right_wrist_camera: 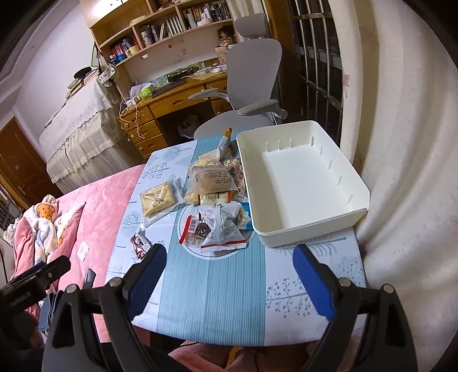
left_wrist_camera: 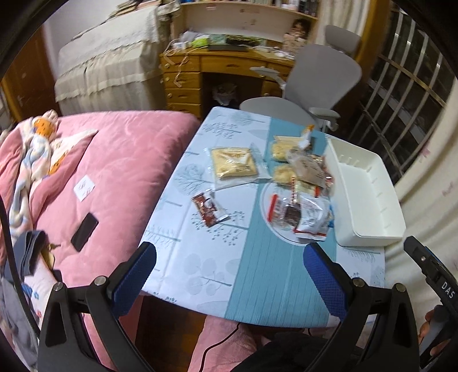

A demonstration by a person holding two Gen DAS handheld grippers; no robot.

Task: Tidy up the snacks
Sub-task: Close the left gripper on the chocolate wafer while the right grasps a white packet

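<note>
White bin [right_wrist_camera: 300, 183] sits empty at the worktop's [right_wrist_camera: 211, 286] right edge, snacks [right_wrist_camera: 214, 200] heaped just beside it on the left. Left claw [left_wrist_camera: 229, 274] and right claw [right_wrist_camera: 229, 274] both gape wide, holding nothing, above the near edge.

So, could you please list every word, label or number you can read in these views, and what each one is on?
"DAS": on the black body of the right tool, cut off at the picture's edge.
"GenRobot.AI", roughly, small and hard to read: on the black body of the left tool.
Print on the snack packets, the white tag on the pink quilt and the book spines: too small or blurred to read.
</note>
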